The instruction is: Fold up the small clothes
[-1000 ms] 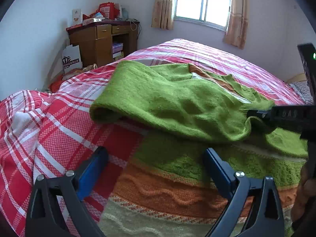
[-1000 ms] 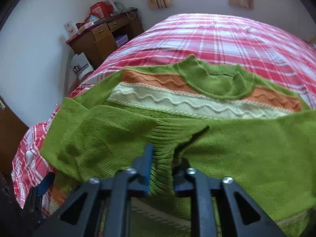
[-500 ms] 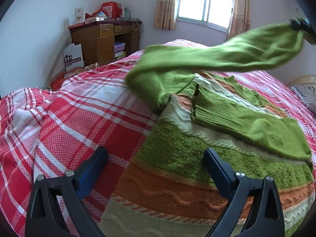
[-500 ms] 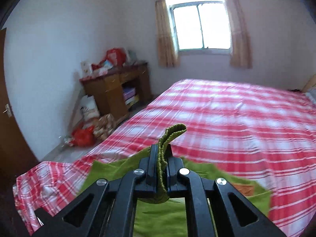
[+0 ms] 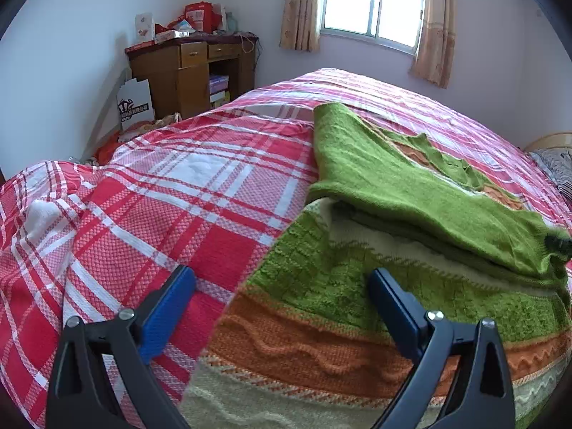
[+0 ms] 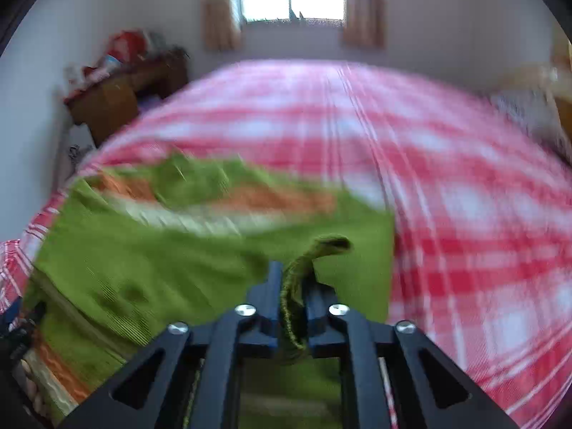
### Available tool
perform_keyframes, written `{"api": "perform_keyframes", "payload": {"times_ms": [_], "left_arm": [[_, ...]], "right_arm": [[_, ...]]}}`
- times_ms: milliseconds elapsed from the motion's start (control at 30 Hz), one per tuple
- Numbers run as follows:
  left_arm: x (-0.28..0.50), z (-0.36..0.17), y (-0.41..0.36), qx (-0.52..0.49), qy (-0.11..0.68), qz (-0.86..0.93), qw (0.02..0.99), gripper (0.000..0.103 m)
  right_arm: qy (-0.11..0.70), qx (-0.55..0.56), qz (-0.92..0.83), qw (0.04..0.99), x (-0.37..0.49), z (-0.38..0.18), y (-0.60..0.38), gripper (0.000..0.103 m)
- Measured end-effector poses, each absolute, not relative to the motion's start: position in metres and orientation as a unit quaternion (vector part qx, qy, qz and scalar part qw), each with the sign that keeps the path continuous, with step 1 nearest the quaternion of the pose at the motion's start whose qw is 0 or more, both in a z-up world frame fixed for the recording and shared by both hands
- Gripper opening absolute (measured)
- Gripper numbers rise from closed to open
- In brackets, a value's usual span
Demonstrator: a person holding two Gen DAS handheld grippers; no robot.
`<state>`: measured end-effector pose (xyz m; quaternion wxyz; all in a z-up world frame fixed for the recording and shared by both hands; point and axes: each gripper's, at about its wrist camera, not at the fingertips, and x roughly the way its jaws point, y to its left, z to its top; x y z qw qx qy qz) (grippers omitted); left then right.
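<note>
you're facing a bed (image 5: 221, 193) with a red plaid cover, pale walls (image 5: 71, 28) around it. a bright window (image 5: 371, 3) with tan curtains (image 5: 300, 7) sits behind. a cluttered wooden desk (image 5: 189, 71) stands left; what looks like a paper bag (image 5: 135, 104) leans beside it.

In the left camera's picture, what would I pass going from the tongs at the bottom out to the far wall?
Left tongs, open → striped sweater body → folded green sleeve → bare plaid bedspread → window.
</note>
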<state>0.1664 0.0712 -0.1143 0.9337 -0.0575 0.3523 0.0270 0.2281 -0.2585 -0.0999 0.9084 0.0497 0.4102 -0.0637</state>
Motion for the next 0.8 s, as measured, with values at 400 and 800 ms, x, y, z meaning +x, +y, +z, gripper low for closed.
{"api": "perform_keyframes", "payload": {"times_ms": [400, 800], "left_arm": [[0.173, -0.07, 0.066, -0.037, 0.333, 0.038, 0.941, 0.1], [0.233, -0.107, 0.036, -0.017, 0.396, 0.042, 0.917, 0.101]], "right_arm": [[0.307, -0.006, -0.154, 0.939, 0.141, -0.047, -0.299, 0.035], [0.412, 0.045, -0.019, 0.91, 0.212, -0.119, -0.264, 0.014]]}}
